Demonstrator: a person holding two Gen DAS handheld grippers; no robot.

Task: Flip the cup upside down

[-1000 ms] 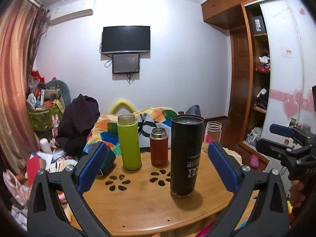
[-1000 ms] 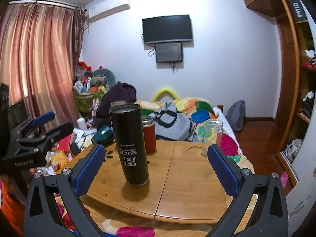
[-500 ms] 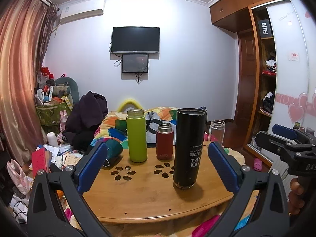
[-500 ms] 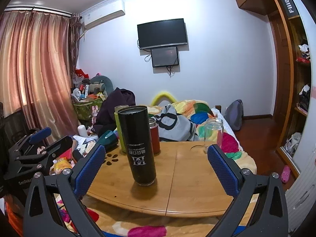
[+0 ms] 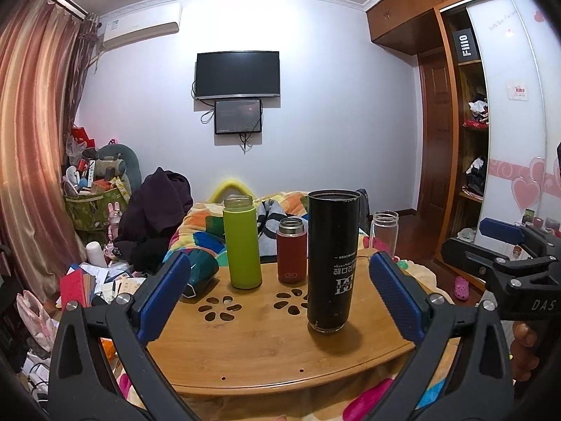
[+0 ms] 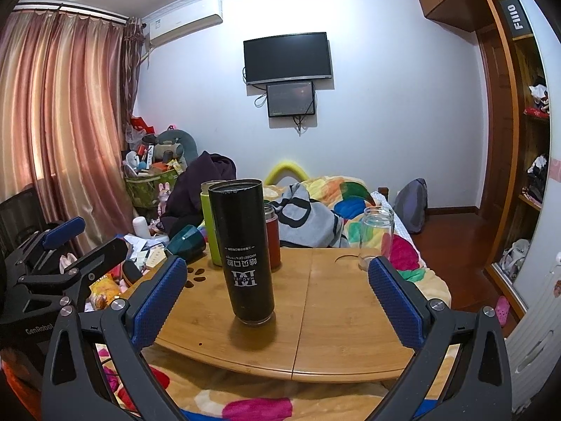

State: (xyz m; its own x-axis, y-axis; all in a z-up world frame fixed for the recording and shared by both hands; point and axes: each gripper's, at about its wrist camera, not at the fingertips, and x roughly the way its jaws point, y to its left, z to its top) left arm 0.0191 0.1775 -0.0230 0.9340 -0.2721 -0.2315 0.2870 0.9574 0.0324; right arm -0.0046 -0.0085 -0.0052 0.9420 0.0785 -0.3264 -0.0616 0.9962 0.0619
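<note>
A tall black cup (image 5: pixel 332 261) stands upside down on the wooden table (image 5: pixel 245 347), its printed text inverted; it also shows in the right wrist view (image 6: pixel 244 251). My left gripper (image 5: pixel 278 294) is open and empty, back from the table's near edge, with the cup ahead between its blue pads. My right gripper (image 6: pixel 275 298) is open and empty, also back from the table (image 6: pixel 336 322). Each gripper shows in the other's view: the right one at the right edge (image 5: pixel 505 256), the left one at the left edge (image 6: pixel 56 256).
A green bottle (image 5: pixel 242 242), a small red flask (image 5: pixel 291 251) and a clear glass jar (image 5: pixel 384 233) stand behind the black cup. A dark teal cup (image 6: pixel 186 242) lies at the table's left edge. A bed with a colourful quilt lies beyond; clutter sits on the left.
Both grippers have drawn back and risen a little from the table; the black cup stands still and looks smaller and farther away. Both grippers stay open.
</note>
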